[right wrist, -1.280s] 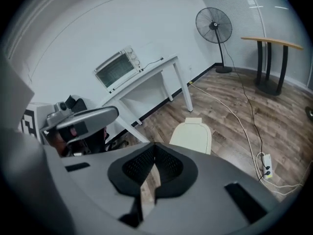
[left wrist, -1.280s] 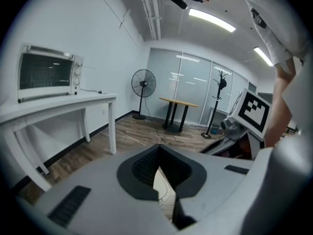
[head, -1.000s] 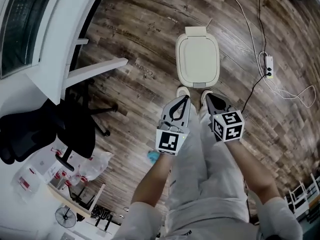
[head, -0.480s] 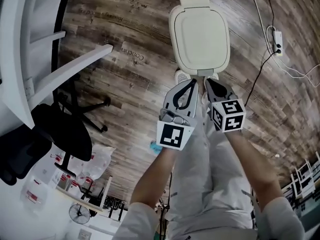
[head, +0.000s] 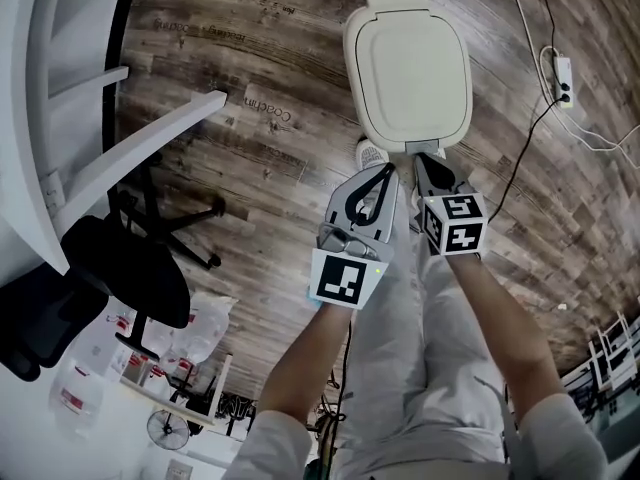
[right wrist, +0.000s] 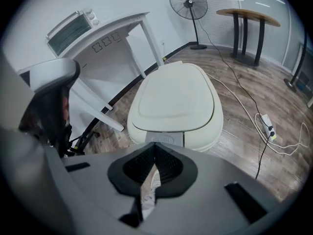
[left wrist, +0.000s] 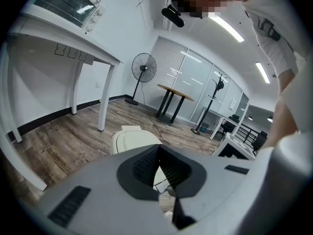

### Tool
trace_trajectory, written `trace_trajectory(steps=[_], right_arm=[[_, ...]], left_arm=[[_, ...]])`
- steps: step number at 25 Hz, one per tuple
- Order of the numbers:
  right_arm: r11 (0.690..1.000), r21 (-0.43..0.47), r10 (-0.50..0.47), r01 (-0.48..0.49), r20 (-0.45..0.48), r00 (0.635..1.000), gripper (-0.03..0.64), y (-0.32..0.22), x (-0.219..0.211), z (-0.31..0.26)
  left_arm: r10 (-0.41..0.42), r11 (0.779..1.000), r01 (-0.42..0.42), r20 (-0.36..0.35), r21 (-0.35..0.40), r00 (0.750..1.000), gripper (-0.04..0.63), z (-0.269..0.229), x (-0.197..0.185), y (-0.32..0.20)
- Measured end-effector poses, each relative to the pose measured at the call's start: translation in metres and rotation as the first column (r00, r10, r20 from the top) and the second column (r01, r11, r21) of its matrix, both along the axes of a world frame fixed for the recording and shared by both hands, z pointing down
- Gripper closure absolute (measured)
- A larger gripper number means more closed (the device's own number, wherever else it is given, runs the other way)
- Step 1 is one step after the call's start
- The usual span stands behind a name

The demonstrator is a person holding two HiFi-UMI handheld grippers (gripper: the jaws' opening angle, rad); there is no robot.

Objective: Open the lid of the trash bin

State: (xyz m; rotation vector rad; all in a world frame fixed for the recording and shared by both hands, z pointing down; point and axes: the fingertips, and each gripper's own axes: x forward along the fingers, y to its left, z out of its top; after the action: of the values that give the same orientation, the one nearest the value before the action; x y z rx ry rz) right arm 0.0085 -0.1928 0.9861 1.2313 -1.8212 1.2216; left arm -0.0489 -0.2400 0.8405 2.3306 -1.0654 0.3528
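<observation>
The cream trash bin (head: pixel 408 68) stands on the wood floor with its lid down. A grey push panel (right wrist: pixel 165 138) sits at the lid's near edge. My left gripper (head: pixel 384 171) is shut and holds nothing; it hangs just short of the bin's front left, and the bin (left wrist: pixel 131 140) shows beyond its tips (left wrist: pixel 159 150). My right gripper (head: pixel 419 160) is also shut and bare. Its tips (right wrist: pixel 155 146) sit right above the push panel of the bin (right wrist: pixel 176 99); whether they touch it is not visible.
A white desk (head: pixel 55 98) and a black office chair (head: pixel 120 273) are to the left. A power strip (head: pixel 563 76) with cables lies right of the bin. The person's shoe (head: pixel 370 154) is at the bin's foot. A standing fan (left wrist: pixel 144 68) and a table (left wrist: pixel 174 90) are farther off.
The bin has grown larger and nearer in the head view. Both shut grippers have come forward to its front edge, the right one over the push panel.
</observation>
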Motion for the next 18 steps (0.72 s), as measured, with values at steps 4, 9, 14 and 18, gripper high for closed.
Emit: trace_trajectory(steps=[4,9,14,18], right_arm=[[0.999,-0.023,0.042,-0.042,0.020,0.999,0.601,0.0032,-0.0010,0.0029],[0.996,-0.040,0.087,-0.086,0.020,0.996,0.601,0.0033,0.0010,0.0059],[0.994,-0.045,0.098,-0.097,0.024,0.995,0.601,0.0043,0.0002,0.0073],[0.994,-0.035,0.104,-0.103,0.028,0.994,0.601,0.0036,0.0012,0.0065]], left_arm=[[-0.002,1.000,0.002,-0.002,-0.002,1.000,0.597,-0.0003,-0.0006,-0.0014],[-0.012,1.000,0.012,-0.004,0.004,1.000,0.597,0.0008,-0.0018,-0.0059],[-0.025,1.000,0.025,-0.004,0.004,1.000,0.597,0.0017,-0.0035,-0.0068],[-0.023,1.000,0.023,0.001,-0.001,1.000,0.597,0.0018,0.0000,-0.0068]])
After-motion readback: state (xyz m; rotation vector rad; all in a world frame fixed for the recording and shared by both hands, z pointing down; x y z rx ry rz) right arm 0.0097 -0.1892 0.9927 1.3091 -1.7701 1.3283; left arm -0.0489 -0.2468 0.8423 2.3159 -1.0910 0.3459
